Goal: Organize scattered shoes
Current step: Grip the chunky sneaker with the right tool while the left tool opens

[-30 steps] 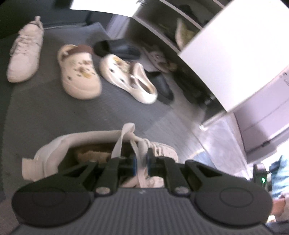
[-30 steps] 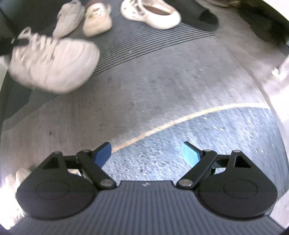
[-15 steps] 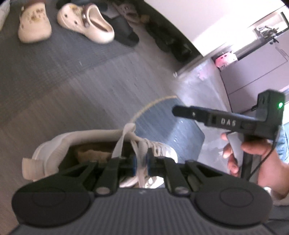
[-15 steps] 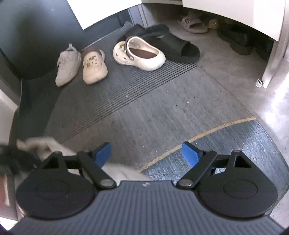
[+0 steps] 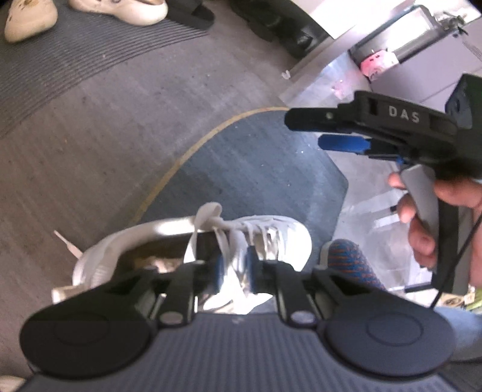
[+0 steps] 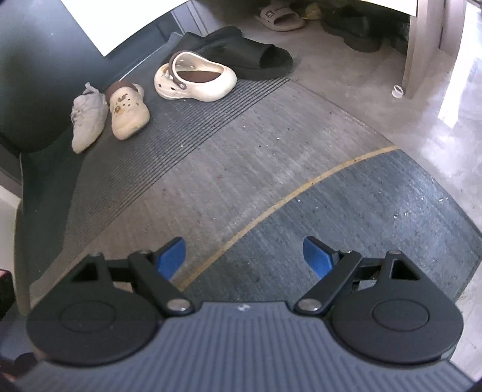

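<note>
A white lace-up sneaker (image 5: 271, 232) lies toe-away on the dark mat (image 5: 256, 169) just under my left gripper (image 5: 234, 267). Its jaws are opening, with the sneaker's tongue and laces still between the blue pads, which no longer look pressed on them. My right gripper (image 6: 244, 256) hovers open and empty over the mat's yellow line (image 6: 301, 187). It also shows side-on in the left wrist view as the right gripper (image 5: 304, 132), held in a hand (image 5: 421, 235). The matching white sneaker (image 6: 87, 120) lies far left on the ribbed mat.
Two cream clogs (image 6: 129, 114) (image 6: 195, 81) and black slides (image 6: 241, 51) lie at the far side of the ribbed mat. More shoes (image 6: 280, 15) sit under a white cabinet whose leg (image 6: 415, 60) stands at right. A patterned blue-orange shoe (image 5: 349, 262) sits beside the sneaker.
My left gripper carried the sneaker away from the clogs down to the dark mat, then its jaws parted. The right gripper tilted so the far shoes came into view; its jaws stayed wide.
</note>
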